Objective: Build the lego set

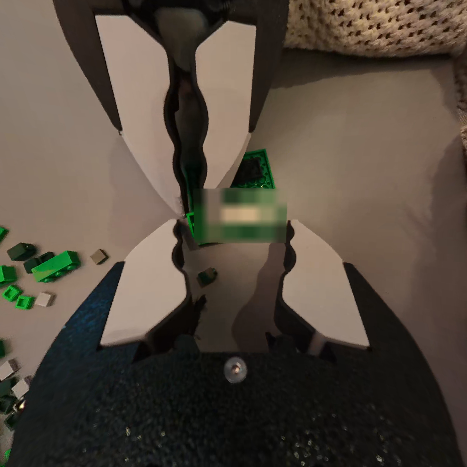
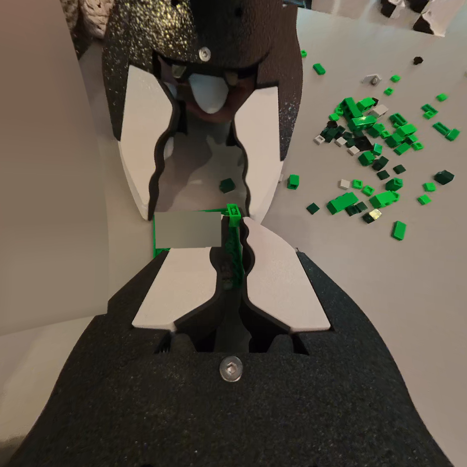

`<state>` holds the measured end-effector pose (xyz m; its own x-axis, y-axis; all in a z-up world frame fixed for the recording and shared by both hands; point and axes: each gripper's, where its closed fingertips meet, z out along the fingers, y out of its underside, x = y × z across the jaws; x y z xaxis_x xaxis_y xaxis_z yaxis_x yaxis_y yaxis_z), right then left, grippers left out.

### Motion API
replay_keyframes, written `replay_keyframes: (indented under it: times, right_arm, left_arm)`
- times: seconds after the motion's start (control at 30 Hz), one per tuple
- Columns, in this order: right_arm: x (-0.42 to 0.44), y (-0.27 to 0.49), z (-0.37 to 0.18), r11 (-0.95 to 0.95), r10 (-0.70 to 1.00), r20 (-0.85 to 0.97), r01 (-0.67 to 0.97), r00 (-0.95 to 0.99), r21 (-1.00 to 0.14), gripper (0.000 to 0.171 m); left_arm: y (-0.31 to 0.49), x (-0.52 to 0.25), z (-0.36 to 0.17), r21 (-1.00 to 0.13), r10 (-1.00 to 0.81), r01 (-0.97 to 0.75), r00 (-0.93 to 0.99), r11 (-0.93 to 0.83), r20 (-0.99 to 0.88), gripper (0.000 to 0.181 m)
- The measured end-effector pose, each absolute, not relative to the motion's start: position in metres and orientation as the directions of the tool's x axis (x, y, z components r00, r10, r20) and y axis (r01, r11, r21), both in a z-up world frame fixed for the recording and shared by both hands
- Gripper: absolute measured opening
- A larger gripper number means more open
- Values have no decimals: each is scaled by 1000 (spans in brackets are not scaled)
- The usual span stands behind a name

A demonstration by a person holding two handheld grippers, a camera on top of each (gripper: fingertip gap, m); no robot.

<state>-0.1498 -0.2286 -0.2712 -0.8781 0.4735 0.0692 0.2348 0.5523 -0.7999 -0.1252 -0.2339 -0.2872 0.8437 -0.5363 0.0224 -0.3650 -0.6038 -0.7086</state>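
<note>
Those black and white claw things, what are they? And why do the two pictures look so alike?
They are grippers: two-finger tongs a person holds, one per hand, each carrying a camera that looks along its fingers. So each picture shows its own gripper at the bottom and the other one facing it at the top.

In the left camera's picture, the left gripper is open and holds nothing. In the right camera's picture, the right gripper is shut on a green Lego plate, gripping it by its edge. A small green brick sits at the plate's far end.

Loose Lego pieces, green, dark green and grey, lie scattered on the pale table. A knitted cloth lies at the table's far side.
</note>
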Motion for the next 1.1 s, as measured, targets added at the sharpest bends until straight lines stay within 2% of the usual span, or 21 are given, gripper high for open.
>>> replay_keyframes:
  times: [0.9,1.0,1.1]
  right_arm:
    - [-149,-228,-278,583,467,60,257,-882,-771,11]
    - [-147,-229,-277,580,458,52,254,-887,-774,16]
    - [-143,-227,-274,556,450,25,258,-893,-790,29]
  left_arm:
    - [-234,-129,-288,-695,-536,-383,844,-608,3,78]
    - [-234,-129,-288,-696,-538,-385,843,-606,3,78]
    - [-234,-128,-288,-699,-542,-386,840,-602,3,78]
